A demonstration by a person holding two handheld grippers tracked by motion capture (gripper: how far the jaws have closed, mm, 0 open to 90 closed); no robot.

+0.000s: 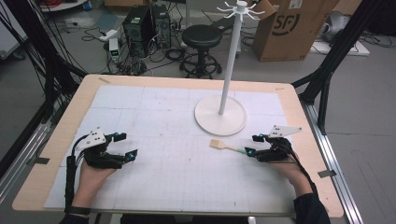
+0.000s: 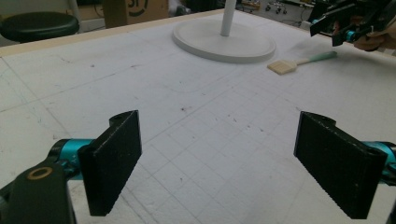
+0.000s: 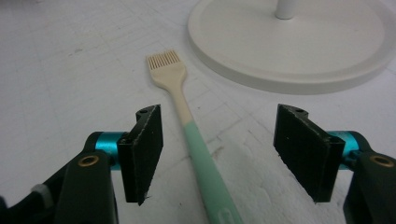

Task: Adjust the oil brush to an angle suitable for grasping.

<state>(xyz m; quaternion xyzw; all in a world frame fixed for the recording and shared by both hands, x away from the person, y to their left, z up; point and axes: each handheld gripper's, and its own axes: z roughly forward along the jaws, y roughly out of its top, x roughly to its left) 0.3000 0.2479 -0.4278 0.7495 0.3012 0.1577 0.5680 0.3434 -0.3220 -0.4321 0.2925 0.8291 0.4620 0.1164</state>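
A small brush [image 1: 224, 146] with a cream head and a mint-green handle lies flat on the white mat, just in front of the stand's base. My right gripper [image 1: 252, 145] is low at the handle's end. In the right gripper view the handle [image 3: 187, 126] runs between the jaws of that gripper [image 3: 224, 154], nearer the left pad, with a gap on both sides; the jaws are open. My left gripper [image 1: 128, 145] rests at the left of the mat, open with nothing between its pads [image 2: 233, 163]. From there the brush [image 2: 299, 63] and the right gripper [image 2: 343, 28] show far off.
A tall white stand with a round base [image 1: 220, 115] and hooks at the top [image 1: 241, 10] rises just behind the brush. The gridded white mat [image 1: 163, 116] covers the wooden table. Beyond the far edge are a black stool [image 1: 201, 36], computer towers and a cardboard box [image 1: 292, 28].
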